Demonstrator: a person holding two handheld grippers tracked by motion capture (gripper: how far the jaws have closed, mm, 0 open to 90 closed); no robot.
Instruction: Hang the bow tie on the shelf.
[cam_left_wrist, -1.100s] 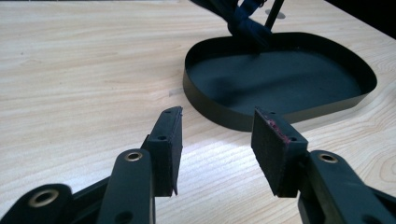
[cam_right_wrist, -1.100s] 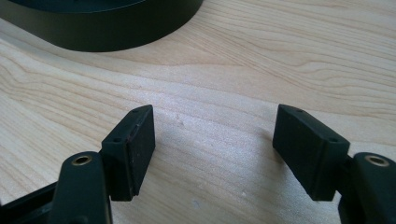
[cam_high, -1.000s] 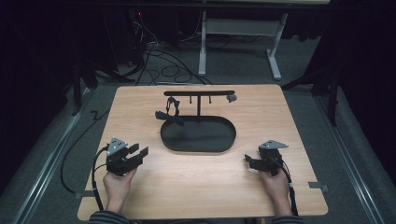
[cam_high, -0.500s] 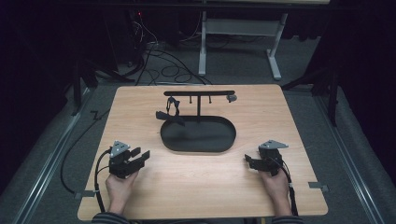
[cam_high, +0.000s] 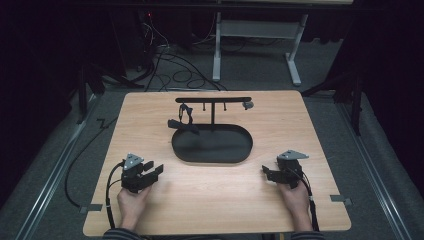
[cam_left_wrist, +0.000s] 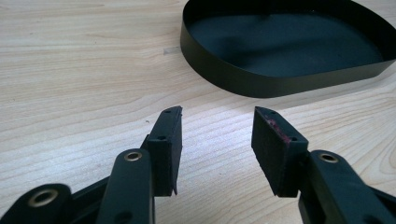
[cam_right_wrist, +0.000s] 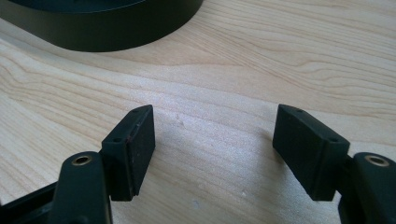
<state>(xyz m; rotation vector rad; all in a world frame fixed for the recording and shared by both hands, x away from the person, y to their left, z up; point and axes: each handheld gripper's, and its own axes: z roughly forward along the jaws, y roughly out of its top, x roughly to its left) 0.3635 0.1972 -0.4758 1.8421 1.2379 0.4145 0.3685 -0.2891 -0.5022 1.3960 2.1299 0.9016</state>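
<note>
My left gripper (cam_high: 150, 172) has slid back toward the surface's near edge, jaws half open and empty; right gripper (cam_high: 270, 174) wide, empty. Tray (cam_high: 212, 156) untouched at centre: nothing started.

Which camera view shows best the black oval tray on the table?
The high view: there the whole black oval tray shows, with the stand rising at its far side. The left gripper view shows its near wall and part of its floor; the right gripper view shows a piece of wall.
</note>
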